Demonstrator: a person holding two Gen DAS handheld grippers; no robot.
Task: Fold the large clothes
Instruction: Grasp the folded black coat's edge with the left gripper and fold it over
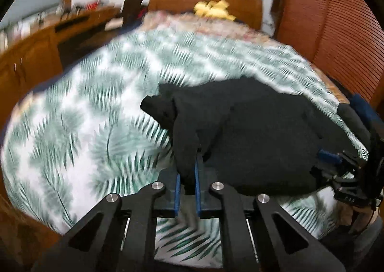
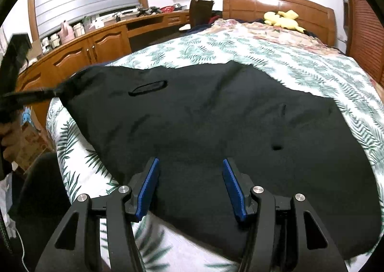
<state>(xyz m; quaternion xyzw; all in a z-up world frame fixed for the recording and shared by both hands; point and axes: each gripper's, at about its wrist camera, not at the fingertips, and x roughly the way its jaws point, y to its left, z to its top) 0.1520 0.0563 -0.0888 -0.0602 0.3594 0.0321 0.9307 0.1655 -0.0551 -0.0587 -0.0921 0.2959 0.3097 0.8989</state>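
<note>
Leaf-print bedspread (image 2: 240,56); black garment (image 2: 216,128) spread flat, one corner lifted.

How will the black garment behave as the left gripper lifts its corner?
Likely floppy: the black garment bunches and drapes from the left gripper. Probably light and thin, since it lies flat on the bedspread. It should trail, not lift whole.

A: How is the left gripper (image 1: 187,176)?
B: Its blue pads are pinched tight on the black garment (image 1: 252,128).
A: And the right gripper (image 2: 190,185)?
B: Jaws apart, gripping nothing, angled downward.
</note>
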